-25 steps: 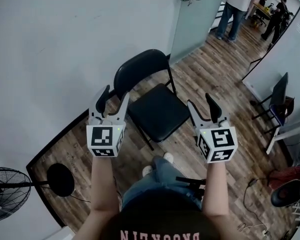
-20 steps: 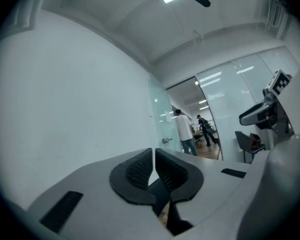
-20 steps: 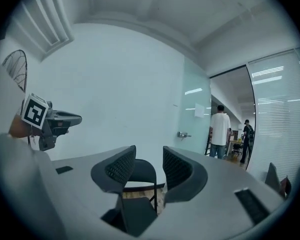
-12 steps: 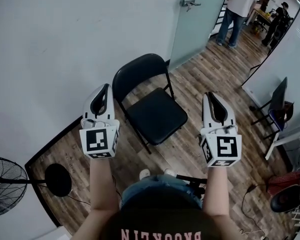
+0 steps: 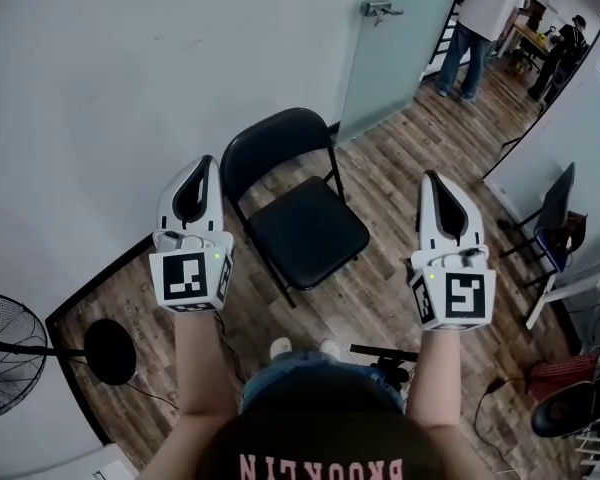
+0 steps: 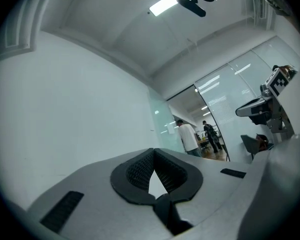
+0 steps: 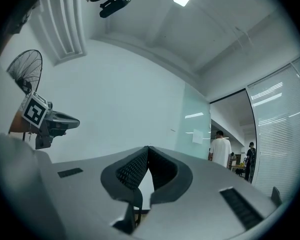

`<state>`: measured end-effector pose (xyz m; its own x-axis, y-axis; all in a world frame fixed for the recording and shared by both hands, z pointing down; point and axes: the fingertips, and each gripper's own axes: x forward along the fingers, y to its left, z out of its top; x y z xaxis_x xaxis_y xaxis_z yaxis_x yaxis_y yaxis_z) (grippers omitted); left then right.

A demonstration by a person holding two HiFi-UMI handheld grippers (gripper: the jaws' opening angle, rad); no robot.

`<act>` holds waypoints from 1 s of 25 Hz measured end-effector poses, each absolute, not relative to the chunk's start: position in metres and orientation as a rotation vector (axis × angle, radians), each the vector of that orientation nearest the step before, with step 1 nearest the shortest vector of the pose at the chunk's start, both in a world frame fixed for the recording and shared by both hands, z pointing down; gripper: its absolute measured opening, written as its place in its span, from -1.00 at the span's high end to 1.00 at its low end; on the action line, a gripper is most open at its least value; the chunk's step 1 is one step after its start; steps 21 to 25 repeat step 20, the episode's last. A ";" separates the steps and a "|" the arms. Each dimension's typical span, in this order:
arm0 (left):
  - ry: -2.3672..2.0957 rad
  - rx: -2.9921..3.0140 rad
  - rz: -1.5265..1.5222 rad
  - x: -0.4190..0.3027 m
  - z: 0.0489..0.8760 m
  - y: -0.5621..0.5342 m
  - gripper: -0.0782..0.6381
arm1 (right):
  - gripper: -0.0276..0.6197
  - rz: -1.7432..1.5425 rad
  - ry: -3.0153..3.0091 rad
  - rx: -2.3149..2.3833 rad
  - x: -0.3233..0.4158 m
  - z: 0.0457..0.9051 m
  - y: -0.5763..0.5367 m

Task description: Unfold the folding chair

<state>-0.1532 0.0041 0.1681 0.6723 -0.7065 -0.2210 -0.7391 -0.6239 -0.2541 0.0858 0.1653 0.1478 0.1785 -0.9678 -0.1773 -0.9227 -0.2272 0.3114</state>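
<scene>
Folding chair point(image 5: 305, 233), one; left gripper point(image 5: 210, 161), right gripper point(image 5: 430, 176): two.

An office: a frosted glass door point(image 5: 405, 58) at twelve o'clock, people point(image 5: 485, 18) beyond it at one o'clock, wood-plank floor point(image 5: 420, 158), standing fan point(image 5: 8, 353) at eight o'clock.

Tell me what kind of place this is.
Probably an office or studio workspace. A glass door is set in a plain white wall, people stand further along the wood floor, and a folding chair and a standing fan sit nearby.
</scene>
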 end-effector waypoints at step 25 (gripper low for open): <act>1.118 -2.564 0.172 -0.142 0.150 0.004 0.77 | 0.91 -0.516 -1.842 2.260 0.093 0.149 0.162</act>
